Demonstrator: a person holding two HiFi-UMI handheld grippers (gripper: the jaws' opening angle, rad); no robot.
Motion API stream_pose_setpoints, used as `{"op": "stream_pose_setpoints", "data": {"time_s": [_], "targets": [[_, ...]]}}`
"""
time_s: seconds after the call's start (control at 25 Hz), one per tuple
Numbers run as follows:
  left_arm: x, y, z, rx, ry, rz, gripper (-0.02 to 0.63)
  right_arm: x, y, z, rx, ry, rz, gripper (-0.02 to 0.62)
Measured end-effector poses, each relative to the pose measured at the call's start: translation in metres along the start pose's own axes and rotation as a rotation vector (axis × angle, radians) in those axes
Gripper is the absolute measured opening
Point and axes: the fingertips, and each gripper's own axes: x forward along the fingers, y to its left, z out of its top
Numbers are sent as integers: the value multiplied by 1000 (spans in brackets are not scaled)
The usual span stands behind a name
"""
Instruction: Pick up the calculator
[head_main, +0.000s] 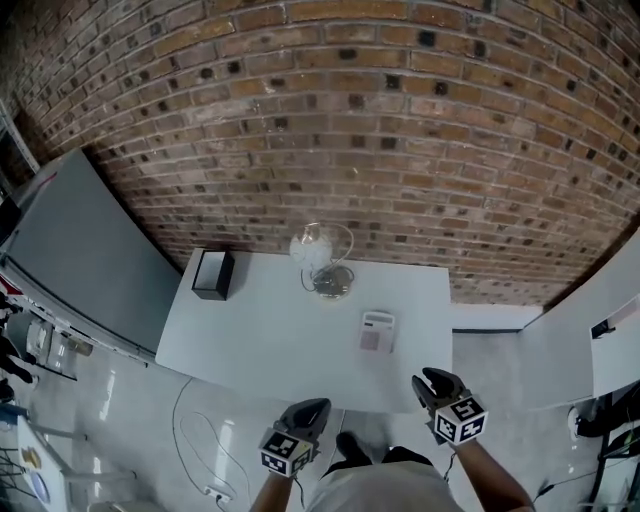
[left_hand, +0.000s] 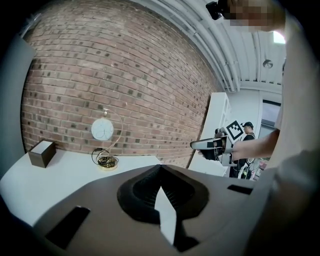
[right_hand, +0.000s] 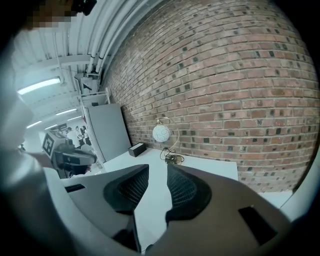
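White table (head_main: 260, 340): left tongs (head_main: 312, 405) closed, right tongs (head_main: 432, 378) parted (both empty); calculator (head_main: 378, 331) untouched.

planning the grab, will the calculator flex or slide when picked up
The calculator looks like a thin, rigid slab, so it probably won't flex and is likely light. It lies flat on the smooth white table, so a nudge may slide it, and its low edges probably leave little to grip.
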Motion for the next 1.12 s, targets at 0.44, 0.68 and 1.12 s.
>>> {"op": "stream_pose_setpoints", "data": {"time_s": [0.44,0.68,1.12], "targets": [[7,27,7,-58,-28,-15,14,32,-8,9,-12,21,-12,129],[20,34,5,-79,-20,6,14,50,-23,6,-9,46,6,129],[67,51,12,-112,-24,75,14,110,-75,-2,-27,133,98,129]]}}
